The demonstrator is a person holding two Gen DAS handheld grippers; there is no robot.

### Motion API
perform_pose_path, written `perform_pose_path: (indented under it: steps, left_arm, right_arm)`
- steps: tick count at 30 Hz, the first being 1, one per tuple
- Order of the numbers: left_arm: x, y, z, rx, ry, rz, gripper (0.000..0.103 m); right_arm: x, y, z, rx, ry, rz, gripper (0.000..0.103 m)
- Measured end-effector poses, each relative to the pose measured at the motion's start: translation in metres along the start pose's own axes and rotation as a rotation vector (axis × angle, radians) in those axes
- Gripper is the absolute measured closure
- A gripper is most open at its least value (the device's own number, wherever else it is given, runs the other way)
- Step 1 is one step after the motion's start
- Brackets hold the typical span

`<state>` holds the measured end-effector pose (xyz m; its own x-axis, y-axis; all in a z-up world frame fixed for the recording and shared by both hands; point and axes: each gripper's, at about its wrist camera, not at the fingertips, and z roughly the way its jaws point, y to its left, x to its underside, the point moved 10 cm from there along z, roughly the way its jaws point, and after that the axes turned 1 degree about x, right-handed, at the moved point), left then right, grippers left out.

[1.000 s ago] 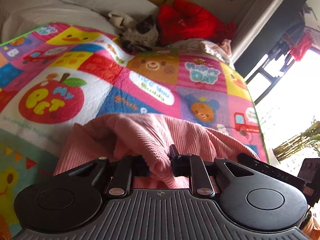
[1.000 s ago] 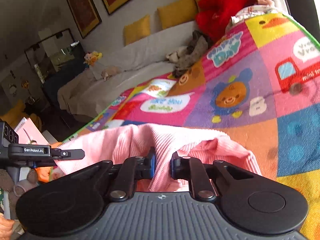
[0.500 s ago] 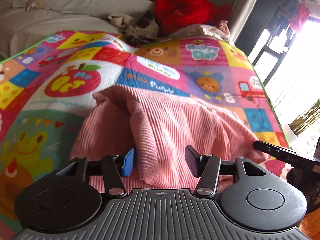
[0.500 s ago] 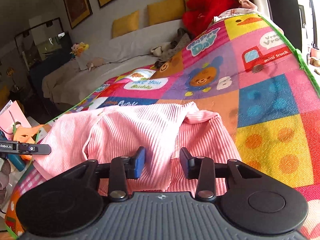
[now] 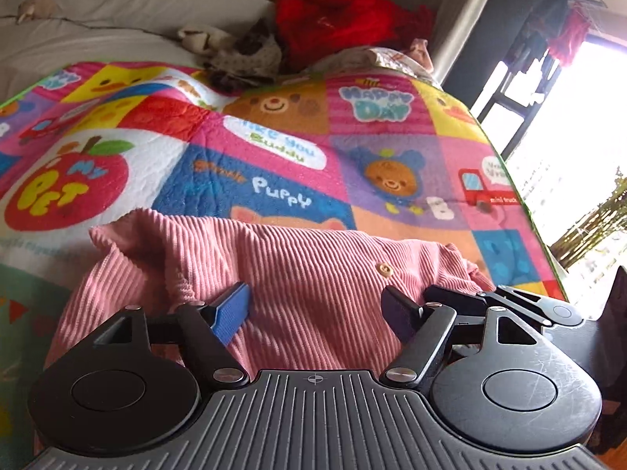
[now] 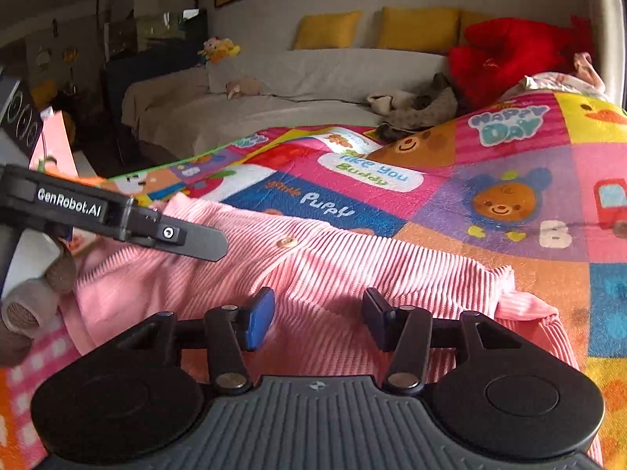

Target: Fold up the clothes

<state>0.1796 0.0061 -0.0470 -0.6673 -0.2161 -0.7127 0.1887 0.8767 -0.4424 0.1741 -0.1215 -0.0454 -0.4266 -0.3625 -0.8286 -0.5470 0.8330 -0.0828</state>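
Observation:
A pink ribbed garment (image 5: 313, 274) with a small button (image 5: 384, 270) lies flat on the colourful play mat (image 5: 274, 149). My left gripper (image 5: 317, 309) hovers over its near edge, its jaws opening wide, and the pads press on nothing. In the right wrist view the same pink garment (image 6: 333, 270) spreads across the mat (image 6: 490, 180). My right gripper (image 6: 317, 317) sits over its near hem with jaws opening, cloth beneath them but not pinched. The left gripper's finger (image 6: 188, 235) shows at the left of that view.
A red garment (image 5: 345, 23) and a grey patterned heap (image 5: 243, 55) lie at the mat's far end by a light sofa (image 6: 274, 90) with yellow cushions (image 6: 415, 27). A bright window (image 5: 580, 156) is on the right. Part of a hand (image 6: 27, 297) shows at left.
Both grippers let go of the pink garment and their jaws spread apart. The cloth, bunched and lifted before, now lies flatter on the mat. Both views have levelled out.

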Motion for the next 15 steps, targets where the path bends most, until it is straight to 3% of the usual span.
perform_pose_path:
  steps: [2, 9, 12, 15]
  left_arm:
    - [0.001, -0.001, 0.000, 0.016, -0.004, 0.009, 0.013]
    - [0.009, -0.010, 0.001, -0.007, -0.029, 0.085, 0.009]
    - [0.009, -0.009, 0.001, -0.003, -0.035, 0.081, 0.009]
    - [0.009, -0.010, 0.002, -0.006, -0.039, 0.080, 0.007]
  right_arm:
    - [0.001, 0.005, 0.002, 0.009, -0.006, -0.037, 0.047]
    - [0.001, -0.008, -0.020, -0.016, -0.024, 0.039, 0.044]
    - [0.002, -0.022, -0.042, -0.012, -0.049, 0.124, 0.036]
    - [0.014, -0.035, -0.044, -0.008, -0.006, 0.191, 0.035]
